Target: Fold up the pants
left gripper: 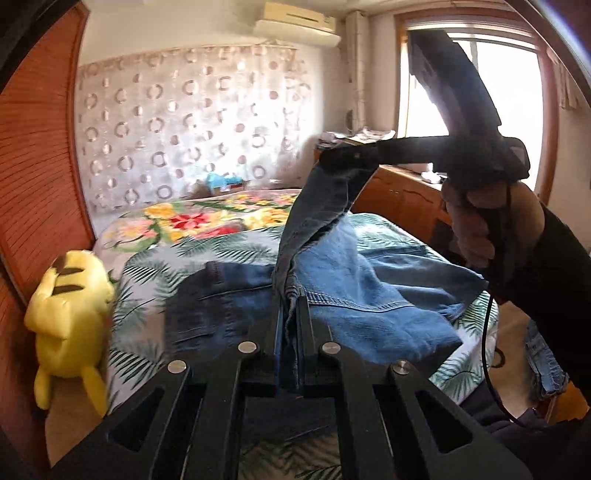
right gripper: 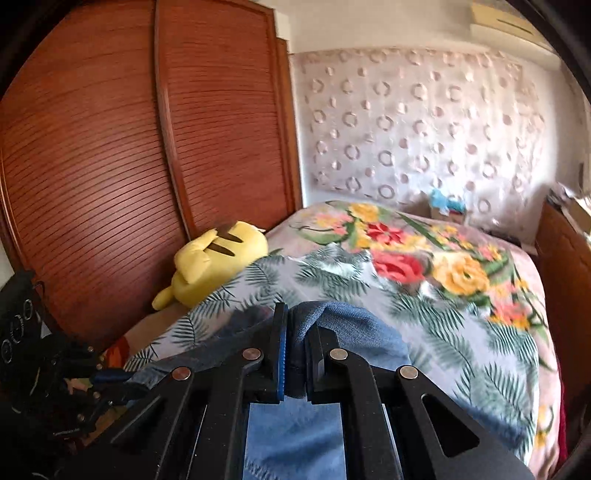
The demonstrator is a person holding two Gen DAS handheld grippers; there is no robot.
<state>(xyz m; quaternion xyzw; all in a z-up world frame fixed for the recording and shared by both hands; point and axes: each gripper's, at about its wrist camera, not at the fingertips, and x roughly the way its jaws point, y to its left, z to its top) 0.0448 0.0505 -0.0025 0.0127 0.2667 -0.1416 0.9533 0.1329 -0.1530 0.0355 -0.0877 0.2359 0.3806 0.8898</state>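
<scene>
We had the left gripper (left gripper: 291, 295) clamped on the jeans' (left gripper: 369, 280) edge, the right gripper (left gripper: 347, 157) pinching another part higher, denim lifted off the bed (left gripper: 236, 251). Wardrobe (right gripper: 110, 147) and yellow plush (left gripper: 70, 317) crowded the left; no readable writing.

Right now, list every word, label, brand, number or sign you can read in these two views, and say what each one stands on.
None: no text is readable in either view.
Too blurred to tell: the papers on the cabinet by the window, and the small box at the head of the bed.
No print shows on the jeans, the yellow plush toy or the air conditioner.
</scene>
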